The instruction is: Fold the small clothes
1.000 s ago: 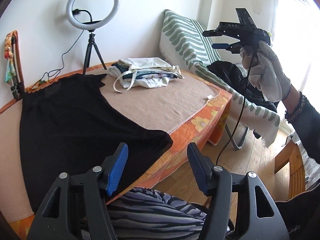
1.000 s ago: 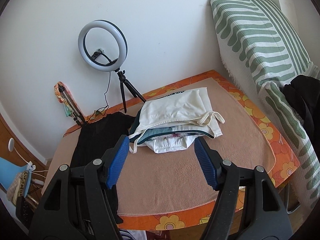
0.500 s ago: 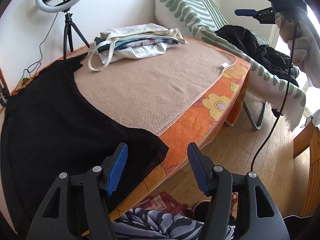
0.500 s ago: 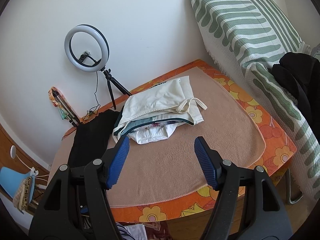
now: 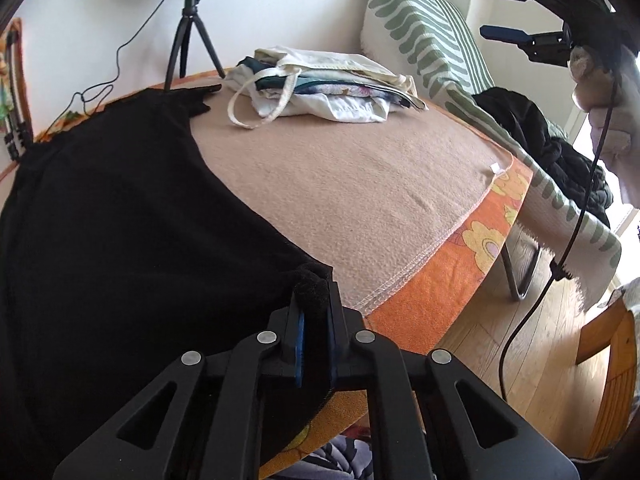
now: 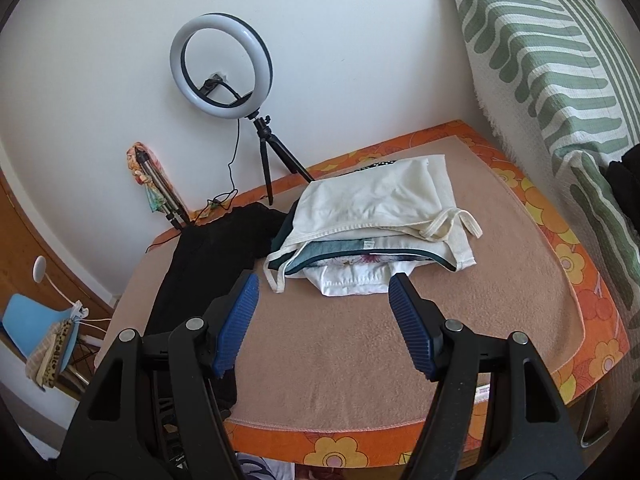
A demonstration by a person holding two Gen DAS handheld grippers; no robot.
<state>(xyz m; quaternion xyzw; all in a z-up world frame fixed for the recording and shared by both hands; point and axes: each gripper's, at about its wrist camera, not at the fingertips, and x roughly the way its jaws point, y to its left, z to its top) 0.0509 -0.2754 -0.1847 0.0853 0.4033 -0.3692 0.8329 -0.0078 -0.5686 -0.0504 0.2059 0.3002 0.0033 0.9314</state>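
black garment (image 5: 120,220): flat on worktop (image 5: 360,184), long axis running away toward the wall. my left claw (image 5: 314,320): just closed, pinching its near corner. my right claw (image 6: 322,320): spread, empty, above worktop.

L claw (image 5: 314,320) sits at the garment (image 5: 120,220) corner, near table edge; rest of garment spreads left & ahead of it. Blanket (image 5: 360,184) lies right & ahead. Clothes pile (image 5: 320,88) far ahead on blanket, tripod (image 5: 188,36) behind pile by wall. R claw (image 5: 516,12) hangs up high, far right. From R claw (image 6: 322,304): pile (image 6: 372,216) just ahead, garment (image 6: 212,248) to left, ring light (image 6: 222,68) behind at wall, cushion (image 6: 552,60) right.
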